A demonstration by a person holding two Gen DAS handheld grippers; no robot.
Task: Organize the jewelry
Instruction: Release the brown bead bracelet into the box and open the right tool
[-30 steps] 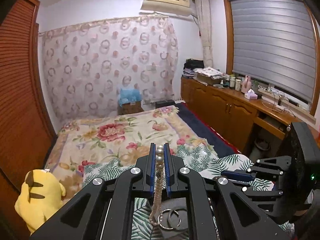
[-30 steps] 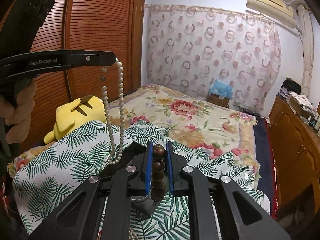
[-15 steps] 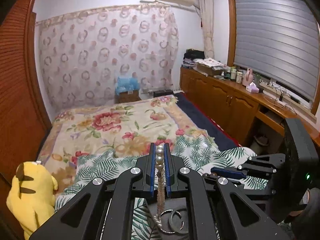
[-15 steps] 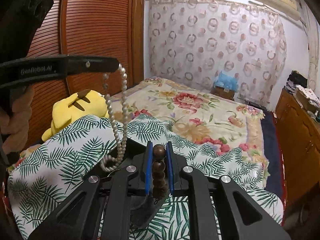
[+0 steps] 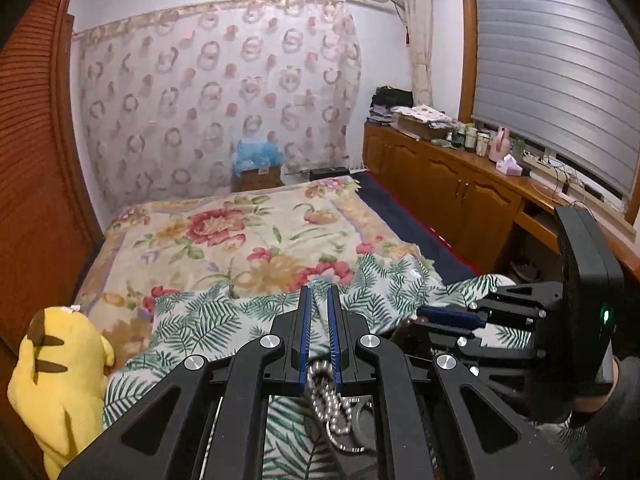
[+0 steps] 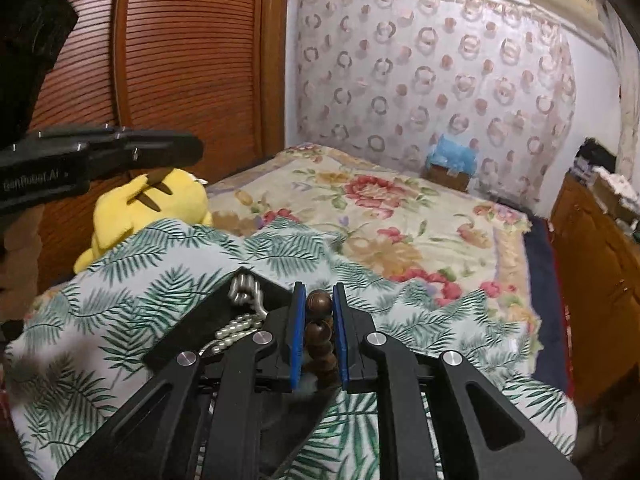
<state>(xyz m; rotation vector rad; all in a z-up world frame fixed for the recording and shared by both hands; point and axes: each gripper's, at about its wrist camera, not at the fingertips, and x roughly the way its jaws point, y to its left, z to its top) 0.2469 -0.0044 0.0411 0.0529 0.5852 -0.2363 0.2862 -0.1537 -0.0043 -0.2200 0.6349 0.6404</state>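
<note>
Bead strand (image 6: 319,332) lengthwise in right gripper (image 6: 319,300), pearls (image 5: 330,408) coiled.

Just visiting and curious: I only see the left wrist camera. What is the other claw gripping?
Observer: The right claw is shut on a string of dark brown wooden beads.
Operator: What are the pearls below me lying in?
Observer: A black tray on the leaf-print cloth, beside a silvery chain.
Operator: Anything dangling from the left claw?
Observer: No, seen side-on it is bare, above the yellow plush toy.
</note>
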